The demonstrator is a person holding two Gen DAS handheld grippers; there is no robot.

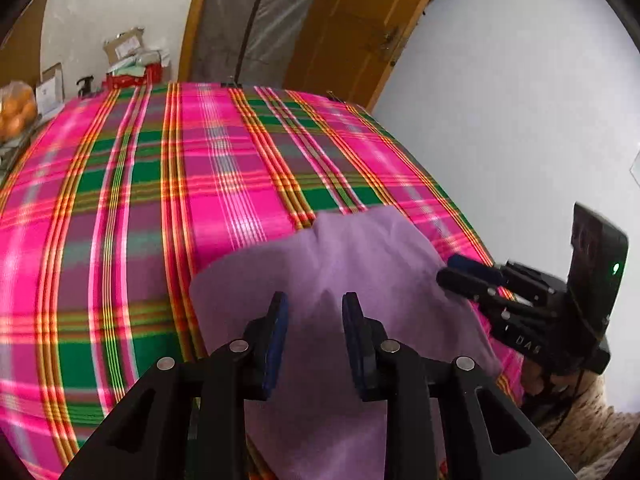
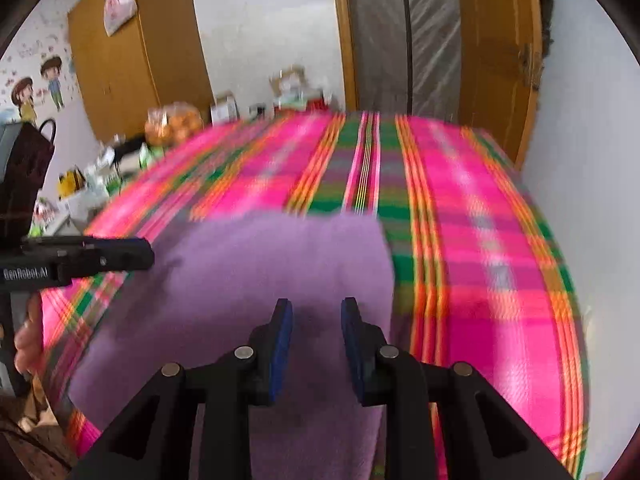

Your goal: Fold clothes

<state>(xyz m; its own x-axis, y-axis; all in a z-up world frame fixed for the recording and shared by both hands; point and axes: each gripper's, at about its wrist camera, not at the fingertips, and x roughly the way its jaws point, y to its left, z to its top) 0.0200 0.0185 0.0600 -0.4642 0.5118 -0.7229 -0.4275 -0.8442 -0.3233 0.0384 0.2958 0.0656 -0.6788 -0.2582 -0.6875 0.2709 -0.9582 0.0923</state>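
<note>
Both tools stand with fingers spread and nothing between them. The left tool [image 1: 315,308] hovers over the near part of the purple cloth [image 1: 360,264]; the right tool [image 2: 316,312] hangs above the same cloth, its fingers pointing across it. The cloth lies on the plaid blanket [image 1: 160,168], draping off the near edge. Risk, as I judge it: a shallow pinch could catch the blanket too, or drag the overhanging cloth off.

Soft matt lilac fleece garment [image 1: 352,276], woven plaid bedcover [image 1: 160,184], glossy wooden door [image 1: 360,28]
</note>
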